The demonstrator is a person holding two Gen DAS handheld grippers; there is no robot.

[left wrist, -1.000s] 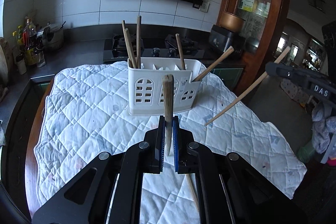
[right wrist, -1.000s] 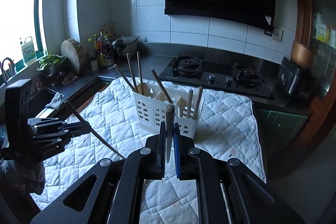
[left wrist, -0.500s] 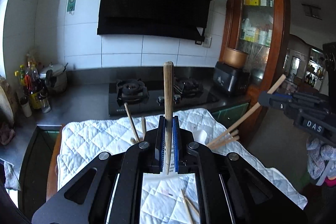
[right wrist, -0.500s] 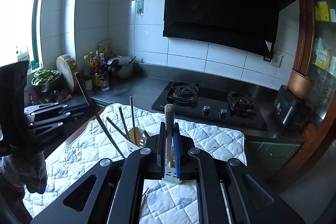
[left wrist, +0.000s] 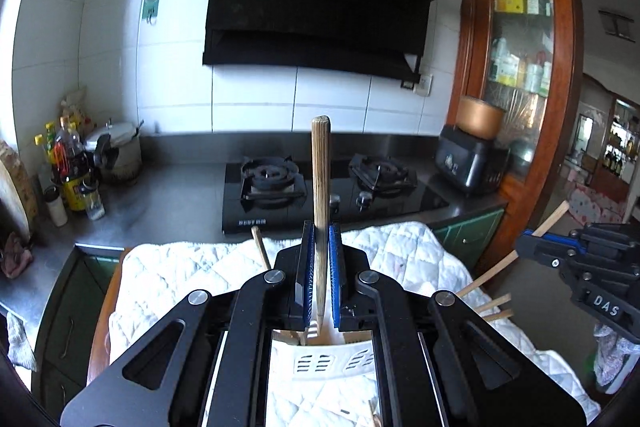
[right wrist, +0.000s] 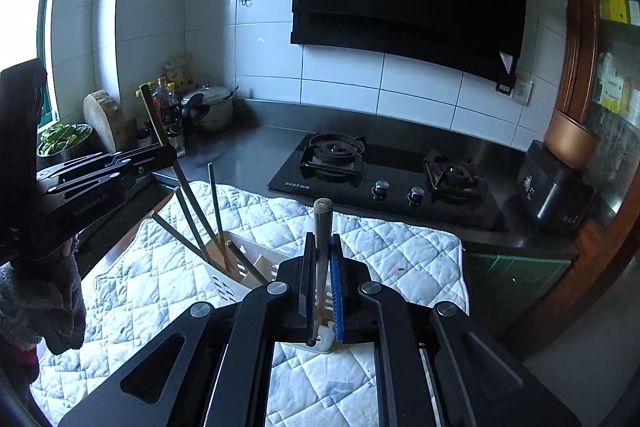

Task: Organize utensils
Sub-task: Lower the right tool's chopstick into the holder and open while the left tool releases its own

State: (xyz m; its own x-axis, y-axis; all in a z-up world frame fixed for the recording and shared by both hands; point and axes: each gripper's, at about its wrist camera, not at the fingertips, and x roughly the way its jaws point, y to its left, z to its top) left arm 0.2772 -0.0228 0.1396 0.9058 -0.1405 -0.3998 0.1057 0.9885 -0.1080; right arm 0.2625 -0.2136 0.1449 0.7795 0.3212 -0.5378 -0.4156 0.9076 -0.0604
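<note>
A chopstick is pinched upright in the left gripper, another chopstick in the right gripper, both above the white holder at lower centre. A compartment wall could be struck if lowered off-line, tipping the holder.

Left hand-held gripper clamps upright chopstick.

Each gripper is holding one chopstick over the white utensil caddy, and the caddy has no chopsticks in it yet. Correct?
Not quite. The white utensil caddy already holds several chopsticks, as the right wrist view shows. The left gripper and right gripper do each hold one chopstick.
</note>
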